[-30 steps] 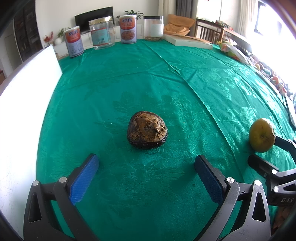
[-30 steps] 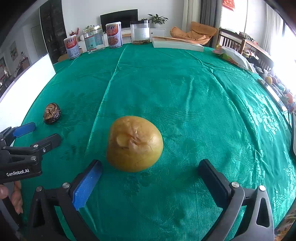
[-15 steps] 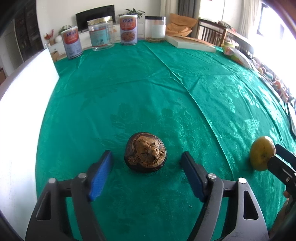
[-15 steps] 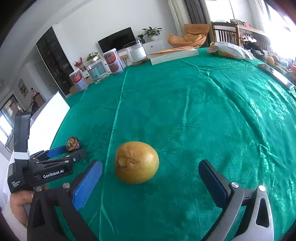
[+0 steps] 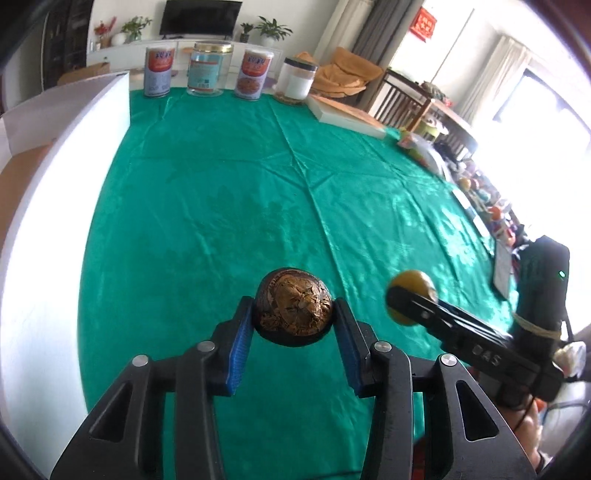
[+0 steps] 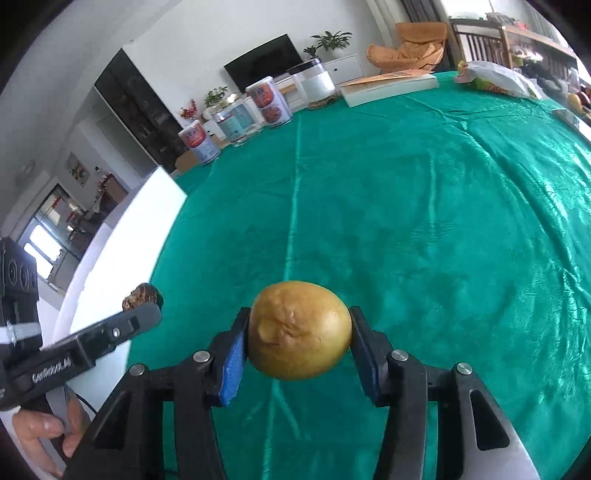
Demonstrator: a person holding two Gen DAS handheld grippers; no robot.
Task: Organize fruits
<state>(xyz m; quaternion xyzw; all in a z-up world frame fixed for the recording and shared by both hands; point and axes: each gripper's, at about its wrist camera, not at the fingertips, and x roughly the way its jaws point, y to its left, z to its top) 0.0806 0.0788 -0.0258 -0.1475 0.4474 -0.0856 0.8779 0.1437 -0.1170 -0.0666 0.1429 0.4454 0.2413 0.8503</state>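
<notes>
Left wrist view: left gripper (image 5: 293, 319) jaws just closed onto dark fruit (image 5: 293, 314), right gripper (image 6: 298, 332) onto yellow fruit (image 6: 299, 330); both round, tip-held above tablecloth (image 5: 221, 203), likely to slip.

Bright windows (image 5: 546, 92), white walls (image 6: 184, 33), wall television (image 5: 201, 16), orange armchair (image 6: 410, 55), potted plants (image 5: 271, 29).

Green tablecloth (image 5: 221, 192), yellow fruit (image 6: 299, 334)

The green tablecloth (image 5: 221, 206) is a shiny, satiny cloth with woven creases. The dark fruit (image 5: 293, 312) looks rough and flaky; the yellow fruit (image 6: 299, 336) is matt, smooth and dimpled.
</notes>
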